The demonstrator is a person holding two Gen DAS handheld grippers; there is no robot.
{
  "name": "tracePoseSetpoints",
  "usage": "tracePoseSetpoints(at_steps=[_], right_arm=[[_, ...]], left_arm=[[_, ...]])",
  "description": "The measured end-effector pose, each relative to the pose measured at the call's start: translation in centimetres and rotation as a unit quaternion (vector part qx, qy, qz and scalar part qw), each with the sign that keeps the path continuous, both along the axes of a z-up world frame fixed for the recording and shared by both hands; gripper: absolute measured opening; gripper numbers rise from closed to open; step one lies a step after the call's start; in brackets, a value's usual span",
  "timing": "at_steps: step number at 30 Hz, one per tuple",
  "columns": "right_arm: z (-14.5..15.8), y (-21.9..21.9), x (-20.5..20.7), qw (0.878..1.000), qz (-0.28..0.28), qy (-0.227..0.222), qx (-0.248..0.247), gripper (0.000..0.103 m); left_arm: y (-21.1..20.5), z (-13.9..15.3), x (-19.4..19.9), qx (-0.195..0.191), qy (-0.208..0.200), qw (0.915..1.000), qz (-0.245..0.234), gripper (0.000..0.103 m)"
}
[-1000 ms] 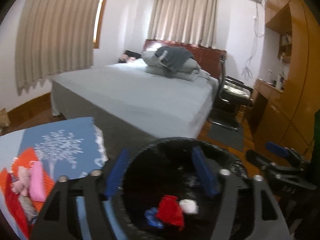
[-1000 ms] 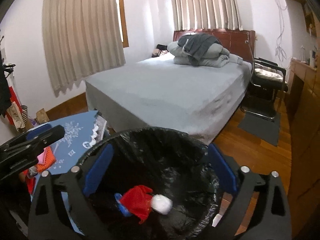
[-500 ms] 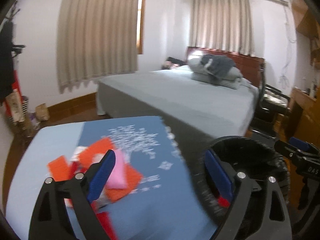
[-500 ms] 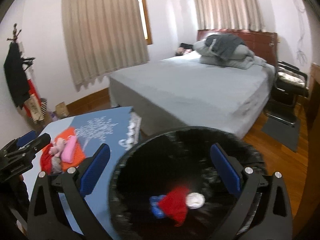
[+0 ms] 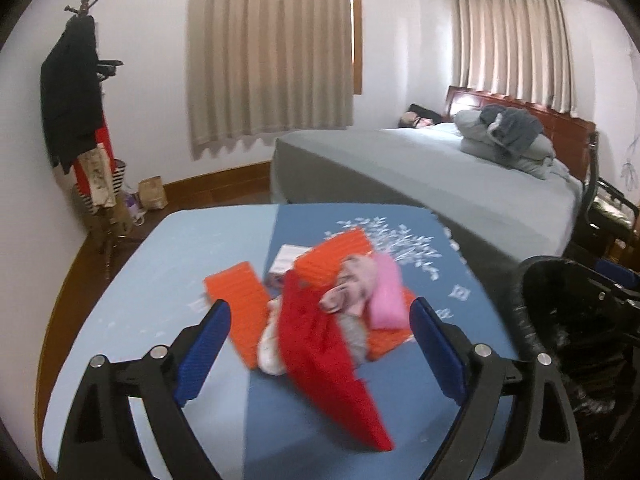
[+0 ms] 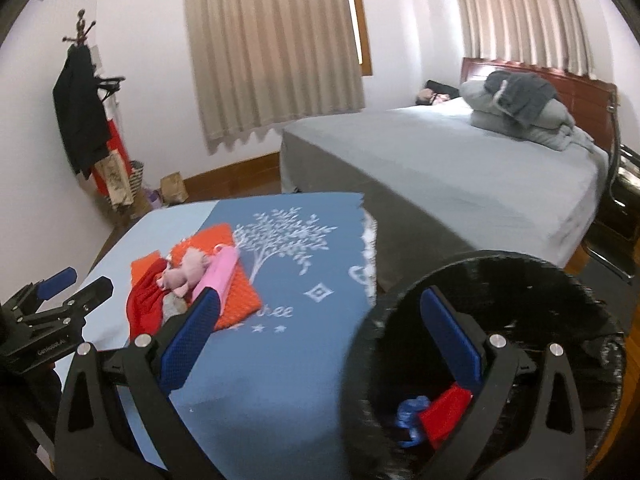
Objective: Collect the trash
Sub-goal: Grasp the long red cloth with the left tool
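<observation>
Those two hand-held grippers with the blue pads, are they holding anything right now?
No. The left hand-held gripper stands open above the pile of red cloth, and the right hand-held gripper is open and empty too.

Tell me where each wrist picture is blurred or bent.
Left wrist view: the red cloth nearest the lens smears, the curtains bow from fisheye, corners are black. Right wrist view: the black bin's rim streaks, while the bed stays fairly sharp.
</observation>
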State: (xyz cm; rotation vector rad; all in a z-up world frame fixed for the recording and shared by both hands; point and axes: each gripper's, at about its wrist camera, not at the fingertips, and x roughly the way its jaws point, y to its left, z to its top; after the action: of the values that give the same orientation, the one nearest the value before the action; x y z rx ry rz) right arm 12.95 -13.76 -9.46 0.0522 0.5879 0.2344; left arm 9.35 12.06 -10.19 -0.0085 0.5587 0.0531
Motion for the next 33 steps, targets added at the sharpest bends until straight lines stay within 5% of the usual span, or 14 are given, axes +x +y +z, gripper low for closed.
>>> tracePoseSetpoints(at_steps=[21,29,33], right_arm=[[-3.8,2.8,2.2,0.999,0.025,0.036,-0.019,0.097],[-3.9,3.2,2.3,0.999,0.029,0.039,-0.021,0.097],[-3.7,3.3,2.3,0.999,0.031,0.037,-0.022,0.098]], left_arm=[[0.1,-6.3,3.0,0.0,0.07,0.9976,0.0,0.063],[-0.7,-7.2,3.3,-0.006,0.09,0.9958,-0.013,0.027],[-0.4,-6.5,3.0,-0.014,0.083,0.9964,-0.01,0.02]])
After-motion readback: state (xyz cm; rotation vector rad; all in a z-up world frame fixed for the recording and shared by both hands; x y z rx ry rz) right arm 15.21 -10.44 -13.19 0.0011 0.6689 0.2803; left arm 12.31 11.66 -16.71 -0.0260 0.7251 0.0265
